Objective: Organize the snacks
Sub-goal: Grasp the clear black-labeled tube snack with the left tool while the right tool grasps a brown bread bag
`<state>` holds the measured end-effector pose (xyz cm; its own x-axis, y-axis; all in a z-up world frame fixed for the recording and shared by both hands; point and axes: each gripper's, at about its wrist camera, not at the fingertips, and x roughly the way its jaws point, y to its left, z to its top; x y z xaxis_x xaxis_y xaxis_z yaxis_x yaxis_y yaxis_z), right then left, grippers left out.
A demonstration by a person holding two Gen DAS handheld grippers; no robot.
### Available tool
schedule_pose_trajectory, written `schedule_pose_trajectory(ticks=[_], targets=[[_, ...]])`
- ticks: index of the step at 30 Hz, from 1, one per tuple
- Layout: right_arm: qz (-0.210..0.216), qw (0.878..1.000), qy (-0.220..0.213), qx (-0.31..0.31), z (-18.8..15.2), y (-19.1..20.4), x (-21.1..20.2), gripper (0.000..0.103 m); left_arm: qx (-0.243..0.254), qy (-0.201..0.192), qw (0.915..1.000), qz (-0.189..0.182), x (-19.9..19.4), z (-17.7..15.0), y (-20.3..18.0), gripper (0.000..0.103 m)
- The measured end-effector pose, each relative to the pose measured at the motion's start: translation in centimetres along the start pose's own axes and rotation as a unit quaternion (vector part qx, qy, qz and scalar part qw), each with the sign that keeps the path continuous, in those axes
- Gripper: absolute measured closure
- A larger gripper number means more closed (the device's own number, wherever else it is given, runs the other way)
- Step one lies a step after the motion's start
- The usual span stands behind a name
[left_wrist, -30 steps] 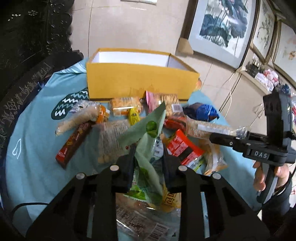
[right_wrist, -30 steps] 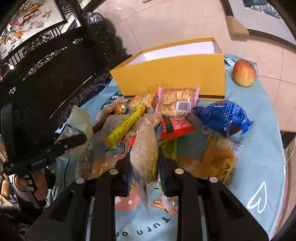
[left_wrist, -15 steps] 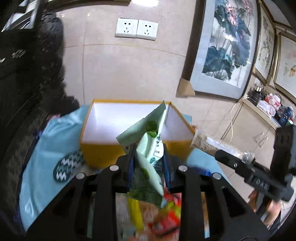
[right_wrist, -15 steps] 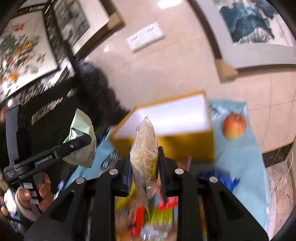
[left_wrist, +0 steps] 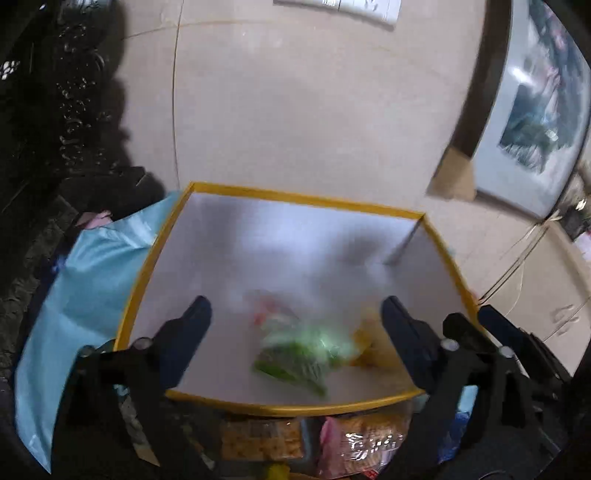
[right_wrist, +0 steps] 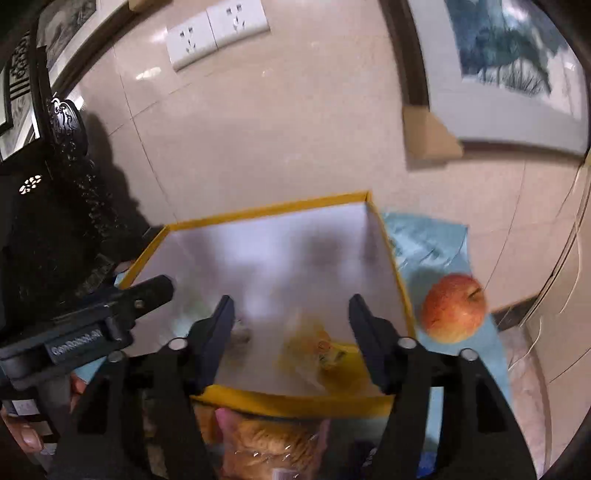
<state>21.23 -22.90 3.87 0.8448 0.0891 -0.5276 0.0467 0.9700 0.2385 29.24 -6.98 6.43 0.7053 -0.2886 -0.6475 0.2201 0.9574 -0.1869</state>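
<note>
Nearest me, my left tool (left_wrist: 295, 314) and right tool (right_wrist: 291, 314) have just been opening and stand apart with nothing between, beyond them the soft, light green crinkly snack packet (left_wrist: 295, 350) and yellow clear-film snack bag (right_wrist: 314, 350) are in the yellow cardboard box (left_wrist: 280, 408), and I judge such slippery bags are best pinched at the sealed edge.

I see one yellow box (left_wrist: 284, 408), with two blurred snack packets (left_wrist: 295, 350) inside it, one green and one yellow. Beside the box lies one apple (right_wrist: 453, 308); two wall sockets (right_wrist: 218, 31) are mounted above.
</note>
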Motion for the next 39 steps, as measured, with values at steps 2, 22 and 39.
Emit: schedule_pose_trajectory(ticks=[2,22,39], targets=[[0.011,1.000,-0.011,0.013,-0.4,-0.6,-1.5,0.035,0.004,-0.001,1.0000,0.007,-0.8,-0.3,0.2,0.007],[0.019,0.999,0.005,0.042,-14.7,-4.7,-17.5,0.001,0.002,0.073,0.9954,0.062,-16.1,-19.7,2.8,0.002],[-0.010,0.998,0.054,0.016,-20.0,-4.2,-17.8,0.001,-0.093,0.170,0.9768,0.090,-13.5,-27.6,6.6,0.044]])
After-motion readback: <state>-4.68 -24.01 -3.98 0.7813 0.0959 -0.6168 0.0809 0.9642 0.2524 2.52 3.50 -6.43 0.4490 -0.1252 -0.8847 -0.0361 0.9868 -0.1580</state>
